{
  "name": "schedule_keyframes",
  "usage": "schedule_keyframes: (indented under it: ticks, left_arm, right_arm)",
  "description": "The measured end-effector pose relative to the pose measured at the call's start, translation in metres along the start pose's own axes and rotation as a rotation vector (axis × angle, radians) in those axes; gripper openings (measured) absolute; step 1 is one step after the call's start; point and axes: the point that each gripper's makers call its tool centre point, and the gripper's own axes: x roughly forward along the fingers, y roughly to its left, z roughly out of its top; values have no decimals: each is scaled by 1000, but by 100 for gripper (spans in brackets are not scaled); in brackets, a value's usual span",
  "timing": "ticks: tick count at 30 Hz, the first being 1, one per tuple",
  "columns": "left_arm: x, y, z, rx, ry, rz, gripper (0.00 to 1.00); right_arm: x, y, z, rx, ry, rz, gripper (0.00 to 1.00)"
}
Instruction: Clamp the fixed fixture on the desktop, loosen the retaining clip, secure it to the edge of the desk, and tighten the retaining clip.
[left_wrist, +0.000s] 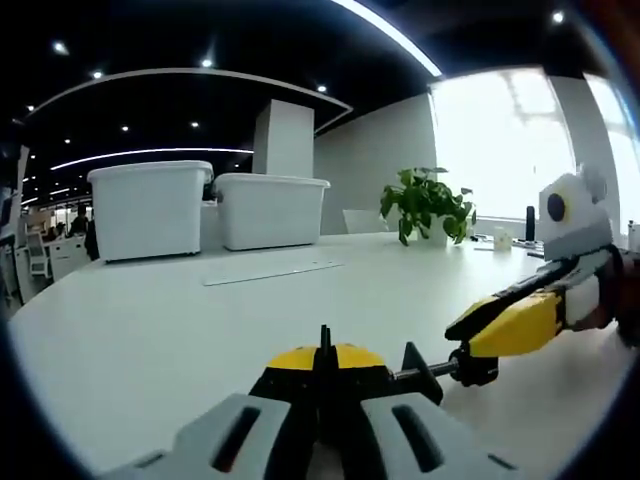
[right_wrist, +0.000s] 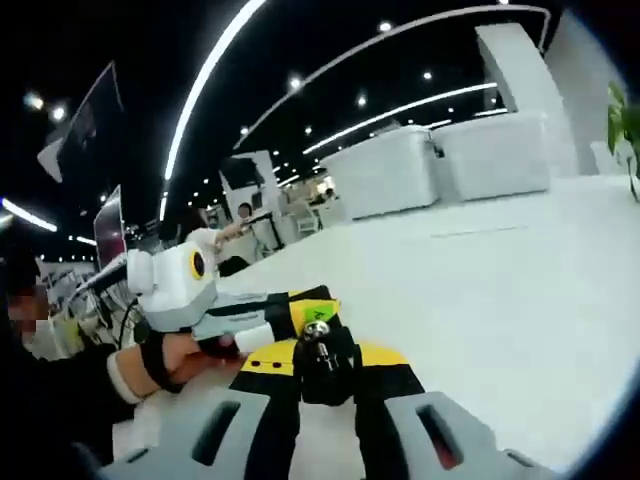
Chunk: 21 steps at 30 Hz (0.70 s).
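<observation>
On the white counter (left_wrist: 150, 340), two white storage bins (left_wrist: 150, 208) stand side by side at the far left, one potted plant (left_wrist: 425, 203) further right. Nearest, the left gripper (left_wrist: 322, 405) has its jaws closed on the one yellow-and-black clamp fixture (left_wrist: 330, 362). Its screw rod runs right to the right gripper (left_wrist: 478, 340), which appears closed on the knob end. To loosen well, the left gripper likely should hold the body steady while the right turns the screw evenly, without levering it.
</observation>
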Motion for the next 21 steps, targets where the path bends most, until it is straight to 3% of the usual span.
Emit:
schedule_keyframes:
  ticks: [3, 4, 5, 7, 12, 15, 18, 21]
  left_arm:
    - [0, 0, 0, -1, 0, 0, 4]
    - [1, 0, 0, 0, 0, 0, 4]
    - [1, 0, 0, 0, 0, 0, 4]
    - [1, -1, 0, -1, 0, 0, 4]
    - [1, -1, 0, 1, 1, 0, 4]
    - [2, -1, 0, 1, 1, 1, 4]
    - [2, -1, 0, -3, 1, 2, 4]
    - [2, 0, 0, -4, 1, 2, 4]
  right_arm:
    - [0, 2, 0, -14, 4, 3, 18]
    - [0, 2, 0, -39, 4, 1, 18]
    - [1, 3, 0, -116, 7, -2, 18]
    - [-1, 10, -1, -308, 10, -15, 17]
    - [-2, 28, -7, -934, 29, -67, 17]
    - [-3, 35, -13, -1191, 39, -97, 16]
    - [-4, 39, -20, -1508, 63, -114, 16]
    - [-5, 42, -25, -1660, 72, -142, 16]
